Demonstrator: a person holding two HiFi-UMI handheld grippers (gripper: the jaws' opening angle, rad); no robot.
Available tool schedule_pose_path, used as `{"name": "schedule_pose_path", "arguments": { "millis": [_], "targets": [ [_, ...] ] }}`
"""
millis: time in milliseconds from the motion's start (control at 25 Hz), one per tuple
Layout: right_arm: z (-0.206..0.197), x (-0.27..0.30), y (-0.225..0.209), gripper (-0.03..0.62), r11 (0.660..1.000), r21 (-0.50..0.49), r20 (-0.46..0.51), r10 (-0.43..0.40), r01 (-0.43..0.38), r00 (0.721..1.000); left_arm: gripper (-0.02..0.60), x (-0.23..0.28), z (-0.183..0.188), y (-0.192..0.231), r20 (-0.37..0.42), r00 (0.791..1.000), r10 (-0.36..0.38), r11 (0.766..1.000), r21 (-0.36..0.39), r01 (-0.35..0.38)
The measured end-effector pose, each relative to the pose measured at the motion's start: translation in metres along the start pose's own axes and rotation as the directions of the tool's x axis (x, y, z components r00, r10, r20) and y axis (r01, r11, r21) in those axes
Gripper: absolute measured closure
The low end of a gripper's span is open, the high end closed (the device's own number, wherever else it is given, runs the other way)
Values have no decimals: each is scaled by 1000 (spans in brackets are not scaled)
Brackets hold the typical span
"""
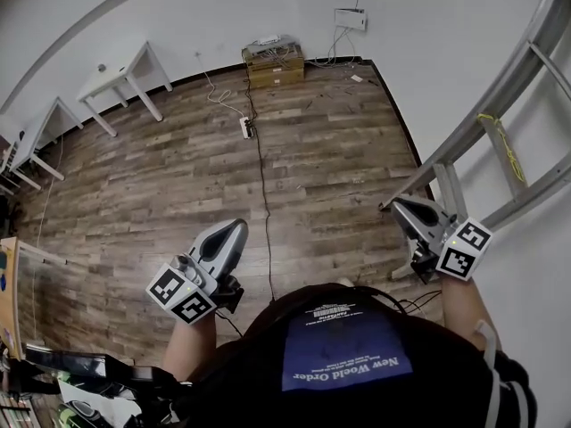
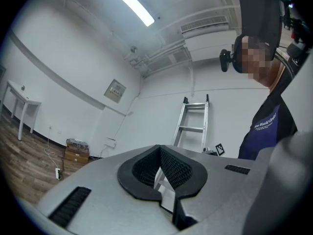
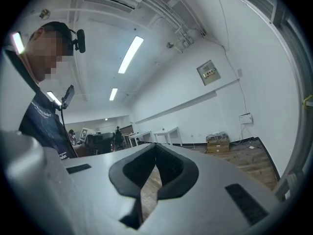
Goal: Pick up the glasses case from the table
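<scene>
**Head view.** L gripper (image 1: 234, 230) and R gripper (image 1: 398, 205) are being held out low in front of the person, well apart, both pointing away over the wood floor (image 1: 312, 168). Each grey claw is tapering to a single tip; nothing is sitting in or against either one. A black cable is running along the floor betw. the two, up to a power strip (image 1: 245, 127) and a cardboard box (image 1: 273, 65) by the far wall. White tables (image 1: 125, 83) are standing at upper left, and a ladder (image 1: 482, 150) is leaning at right, just beside the R gripper. A cluttered surface is showing at the lower-left corner (image 1: 53, 364), too dark to sort out.

**Left gripper view.** L gripper (image 2: 159, 151): the black pads are meeting at the tip, jaws closed, gripping nothing. Only the ladder (image 2: 193, 121) and white wall are showing through the slot behind the tip. The box (image 2: 77, 151) is sitting low at left.

**Right gripper view.** R gripper (image 3: 155, 145): jaws are likewise drawn together at the tip, empty; floorboards are showing through the narrow slot. White tables (image 3: 166, 133) and the box (image 3: 217, 142) are lining the far wall.

**Task obj.** The glasses case cannot be picked out in any view, so neither its place nor its look can be given.
</scene>
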State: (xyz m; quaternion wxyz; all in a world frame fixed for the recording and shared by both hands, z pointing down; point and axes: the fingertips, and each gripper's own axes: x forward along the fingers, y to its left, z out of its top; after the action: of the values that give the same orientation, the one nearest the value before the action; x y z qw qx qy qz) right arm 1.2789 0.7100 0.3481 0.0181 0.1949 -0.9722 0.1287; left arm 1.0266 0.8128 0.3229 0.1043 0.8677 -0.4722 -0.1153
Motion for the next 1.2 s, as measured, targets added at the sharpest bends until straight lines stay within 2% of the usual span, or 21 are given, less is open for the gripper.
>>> {"name": "schedule_pose_path", "arguments": {
  "millis": [280, 560, 840, 1040, 1200],
  "targets": [
    [33, 17, -109, 592, 995, -25, -12, 96, -96, 995, 580, 106, 1, 12, 37, 997, 61, 998, 21, -62],
    [61, 21, -187, 592, 987, -45, -6, 151, -151, 988, 580, 191, 3, 16, 53, 996, 76, 996, 39, -78],
    [65, 44, -229, 592, 988, -17, -7, 153, -153, 988, 580, 226, 4, 43, 34, 996, 85, 996, 34, -86],
    [61, 90, -250, 592, 989, -19, -23, 149, -150, 989, 580, 239, 1, 94, 33, 996, 79, 997, 22, -80],
    [77, 139, -254, 592, 991, -46, -20, 126, -127, 992, 580, 239, 21, 145, 51, 997, 55, 998, 20, -56]
  ]
}}
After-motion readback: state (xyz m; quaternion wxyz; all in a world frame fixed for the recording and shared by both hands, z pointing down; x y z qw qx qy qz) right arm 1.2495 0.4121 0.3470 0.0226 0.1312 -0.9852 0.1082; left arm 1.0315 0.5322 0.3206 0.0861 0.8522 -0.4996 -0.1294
